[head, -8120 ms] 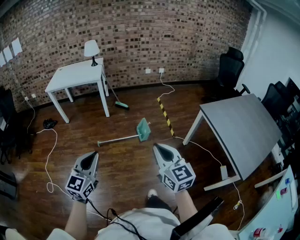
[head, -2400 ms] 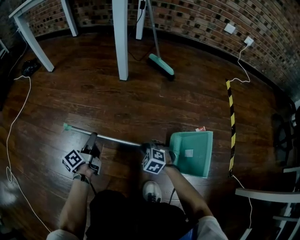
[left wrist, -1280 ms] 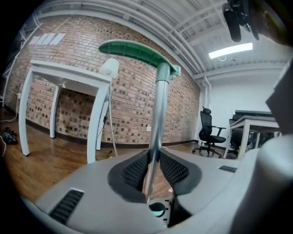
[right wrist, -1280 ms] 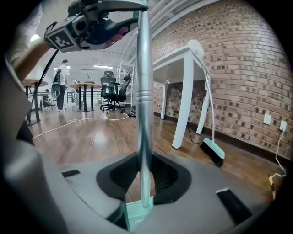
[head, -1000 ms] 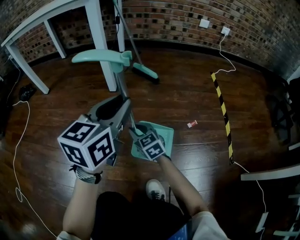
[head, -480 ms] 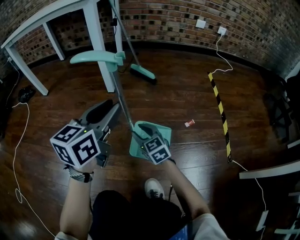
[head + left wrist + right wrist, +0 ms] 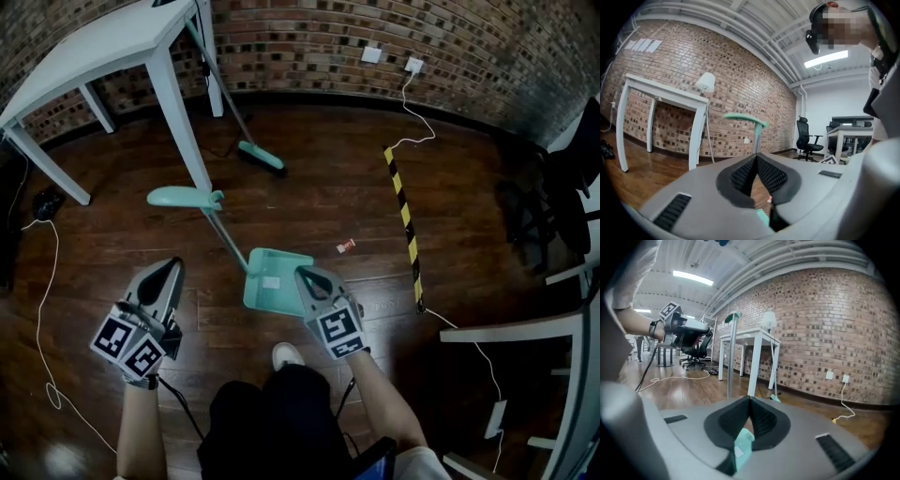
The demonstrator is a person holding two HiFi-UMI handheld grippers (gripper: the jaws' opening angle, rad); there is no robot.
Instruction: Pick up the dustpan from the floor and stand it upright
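Overlapping dustpan corner, closed right tool

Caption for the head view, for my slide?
Dustpan stands upright on wood floor; left gripper and right gripper, just closed empty, beside it.

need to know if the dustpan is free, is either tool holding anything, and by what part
Nothing is held. The left tool and right tool have both just closed with nothing between their jaws; the dustpan stands upright on its own.

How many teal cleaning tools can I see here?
2: a teal plastic long-handled dustpan standing upright before the person, and a teal-headed broom leaning at the white table. None seems hidden.
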